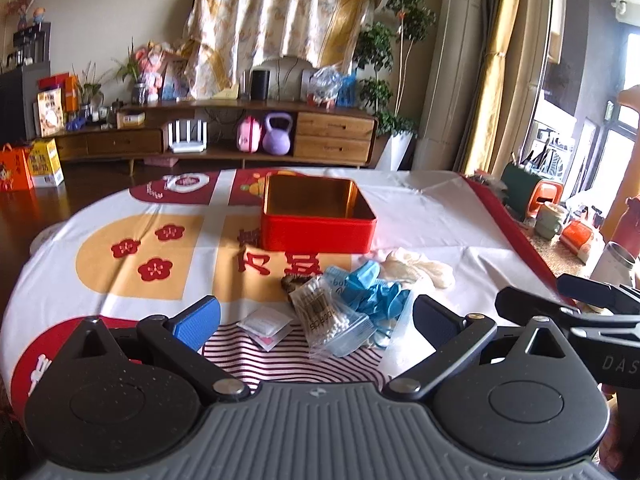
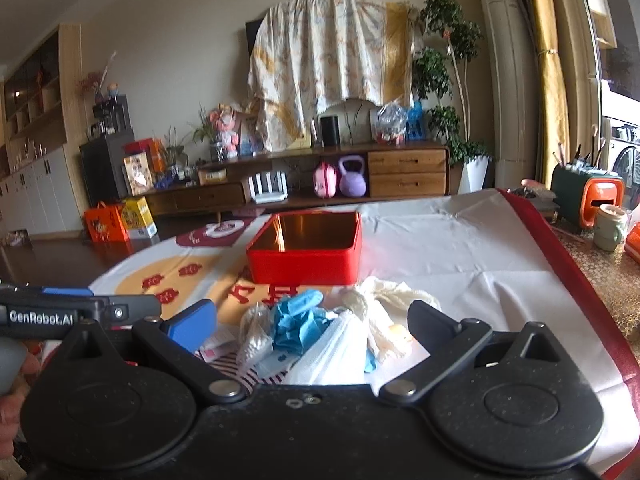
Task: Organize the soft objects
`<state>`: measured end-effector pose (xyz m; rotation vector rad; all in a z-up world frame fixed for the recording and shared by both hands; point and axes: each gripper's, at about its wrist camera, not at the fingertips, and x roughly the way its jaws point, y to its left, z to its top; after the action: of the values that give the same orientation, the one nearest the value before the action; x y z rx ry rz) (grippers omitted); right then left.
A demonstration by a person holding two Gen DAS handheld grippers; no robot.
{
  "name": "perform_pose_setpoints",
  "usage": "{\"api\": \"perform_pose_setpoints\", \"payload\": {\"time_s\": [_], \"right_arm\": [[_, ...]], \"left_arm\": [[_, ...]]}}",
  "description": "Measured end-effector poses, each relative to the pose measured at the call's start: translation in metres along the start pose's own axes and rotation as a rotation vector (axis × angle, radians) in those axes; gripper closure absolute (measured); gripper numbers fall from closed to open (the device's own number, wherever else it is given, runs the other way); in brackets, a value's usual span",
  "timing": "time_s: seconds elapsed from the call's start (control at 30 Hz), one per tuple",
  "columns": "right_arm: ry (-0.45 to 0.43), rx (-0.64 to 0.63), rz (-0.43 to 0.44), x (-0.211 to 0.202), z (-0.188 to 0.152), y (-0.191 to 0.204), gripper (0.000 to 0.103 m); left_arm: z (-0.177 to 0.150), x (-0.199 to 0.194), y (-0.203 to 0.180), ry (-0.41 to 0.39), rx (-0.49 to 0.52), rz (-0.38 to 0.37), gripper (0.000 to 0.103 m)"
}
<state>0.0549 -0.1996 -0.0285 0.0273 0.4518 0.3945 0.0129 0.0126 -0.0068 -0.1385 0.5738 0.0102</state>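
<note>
Red tin (image 1: 318,216): an open square box with a gold-coloured inside stands on the tabletop (image 1: 432,216), upright and with nothing visible in it; it is the landmark for all that follows.
Tabletop cover: a white cloth printed with red plum blossoms, orange panels and red characters; its red border runs down the side to the right of the tin.
Soft pile: heaped on the cloth just in front of the tin, on the camera side, not touching it.
Blue gloves (image 1: 374,286): crumpled at the middle of the pile, straight in front of the tin's right half.
Cream gloves (image 1: 416,266): beside the blue ones, off the tin's front right corner.
Cotton swabs (image 1: 326,316): a clear packet with wooden-stemmed swabs, nearer the camera than the blue gloves, partly lying over them.
Small sachet (image 1: 264,326): a flat white-and-pink packet, in front of the tin's left corner and left of the swabs.
White bag (image 2: 336,350): in the right wrist view, a pale plastic pouch at the near edge of the pile.
Left tongs (image 1: 316,320): fingers wide apart, holding nothing, above the near edge of the pile.
Right tongs (image 2: 312,326): fingers also spread wide and empty, the pile framed between them, the tin beyond.
Background: a low wooden sideboard far behind the tin, with a purple kettlebell (image 1: 277,135) on its shelf.
</note>
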Motion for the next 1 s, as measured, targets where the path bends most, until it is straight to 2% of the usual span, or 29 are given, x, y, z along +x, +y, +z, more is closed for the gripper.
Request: {"api": "perform_pose_setpoints", "payload": {"time_s": [0.23,0.3,0.6,0.83,1.0], "right_arm": [[0.076,-0.014,0.016,0.033,-0.007,-0.012,0.006],[0.107,-0.017,0.02,0.045,-0.009,-0.015,0.01],[0.22,-0.043,0.062,0.086,-0.018,-0.023,0.022],[0.276,-0.051,0.067,0.11,-0.02,-0.023,0.027],[0.299,-0.038,0.068,0.118,-0.021,-0.027,0.03]], "left_arm": [[0.002,0.039,-0.001,0.047,0.04,0.003,0.0],[0.001,0.054,-0.002,0.073,0.053,0.001,0.0],[-0.004,0.117,0.013,0.221,-0.019,0.02,0.001],[0.002,0.148,0.018,0.275,-0.064,-0.002,0.01],[0.005,0.169,0.024,0.319,-0.13,-0.035,0.027]]}}
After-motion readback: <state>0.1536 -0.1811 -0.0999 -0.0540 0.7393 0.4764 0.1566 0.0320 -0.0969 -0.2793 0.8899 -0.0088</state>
